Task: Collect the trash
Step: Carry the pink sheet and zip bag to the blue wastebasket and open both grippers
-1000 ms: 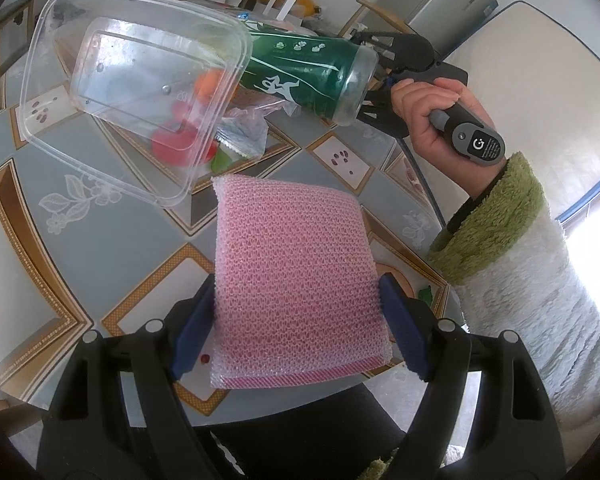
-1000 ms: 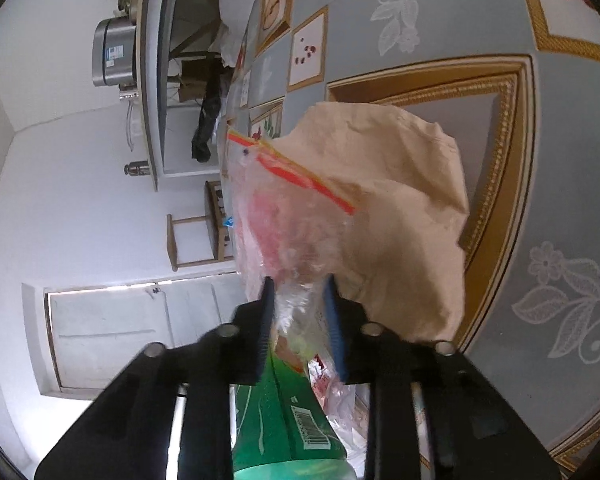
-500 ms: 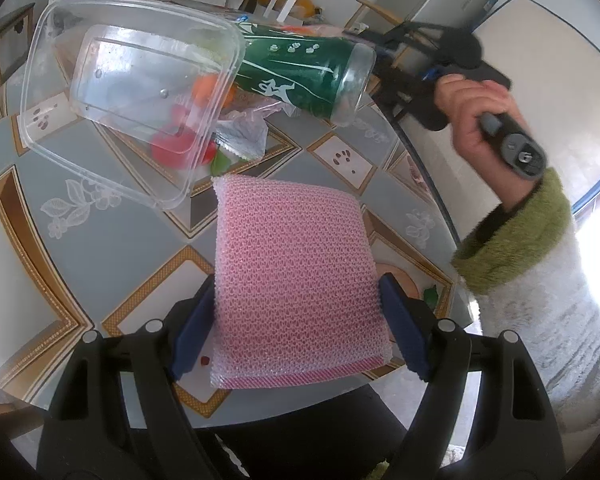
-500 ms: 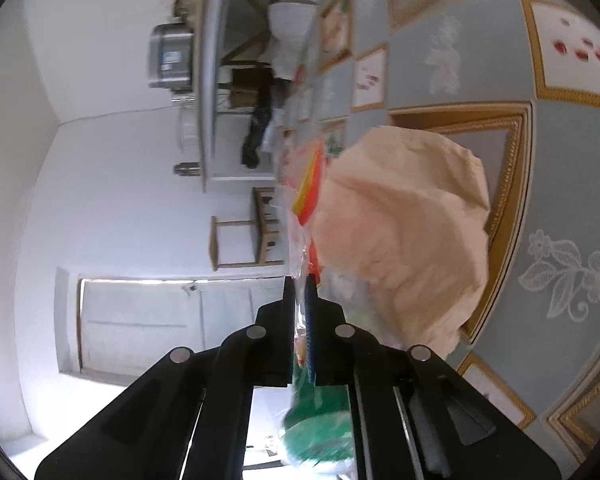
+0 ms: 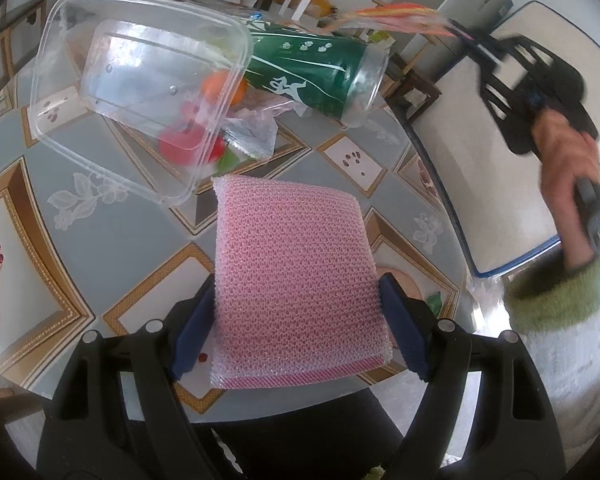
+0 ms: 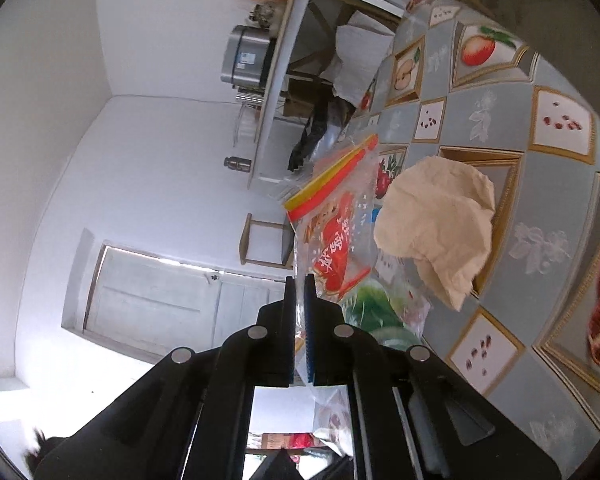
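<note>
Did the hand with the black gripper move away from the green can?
Yes. The right gripper rose up and to the right, off the green can, lifting a clear snack bag clamped in its shut jaws.

Both views are bright with daylight, and strong fisheye bending curves the table (image 5: 112, 216) edge and darkens the round borders. In the left wrist view, white glare burns out the right edge and the right gripper (image 5: 488, 54) smears with motion blur. The right wrist view stays sharp, its door (image 6: 152, 300) overexposed.
</note>
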### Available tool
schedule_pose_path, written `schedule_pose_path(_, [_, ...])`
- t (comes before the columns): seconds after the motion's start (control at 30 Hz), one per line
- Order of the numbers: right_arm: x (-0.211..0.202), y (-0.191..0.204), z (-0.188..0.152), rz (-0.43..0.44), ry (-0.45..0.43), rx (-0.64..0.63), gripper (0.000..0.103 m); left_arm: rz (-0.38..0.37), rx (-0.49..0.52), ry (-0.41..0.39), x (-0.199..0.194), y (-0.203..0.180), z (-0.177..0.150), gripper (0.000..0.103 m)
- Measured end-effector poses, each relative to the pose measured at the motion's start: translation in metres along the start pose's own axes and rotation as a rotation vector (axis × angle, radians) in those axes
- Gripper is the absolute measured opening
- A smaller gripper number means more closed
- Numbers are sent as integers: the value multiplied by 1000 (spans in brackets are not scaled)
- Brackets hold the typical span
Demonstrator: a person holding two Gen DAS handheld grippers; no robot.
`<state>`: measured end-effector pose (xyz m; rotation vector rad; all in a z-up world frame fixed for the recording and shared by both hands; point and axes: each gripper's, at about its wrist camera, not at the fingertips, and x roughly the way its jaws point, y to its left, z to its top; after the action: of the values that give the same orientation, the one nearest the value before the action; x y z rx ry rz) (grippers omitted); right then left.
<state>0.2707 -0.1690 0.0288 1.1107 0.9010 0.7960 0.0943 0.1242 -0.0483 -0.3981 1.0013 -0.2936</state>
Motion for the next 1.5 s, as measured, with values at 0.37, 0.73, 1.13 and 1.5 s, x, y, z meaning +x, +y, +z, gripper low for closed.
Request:
schedule_pose_path(0.37, [-86, 21, -28, 44, -86, -70, 4, -5, -9, -6, -12, -19, -6, 75])
schedule_pose_path(0.73, [-193, -8, -54, 51, -240, -35, 4, -87, 108, -6, -14, -88, 8, 75])
schedule_pose_path(1.13, [-331, -104, -85, -73, -521, 131, 4, -317, 331, 129, 57, -241, 68, 75])
schedule_pose_path(1.5, [-353, -235, -72, -146, -565, 373, 4, -298, 411, 440, 227, -352, 72, 75])
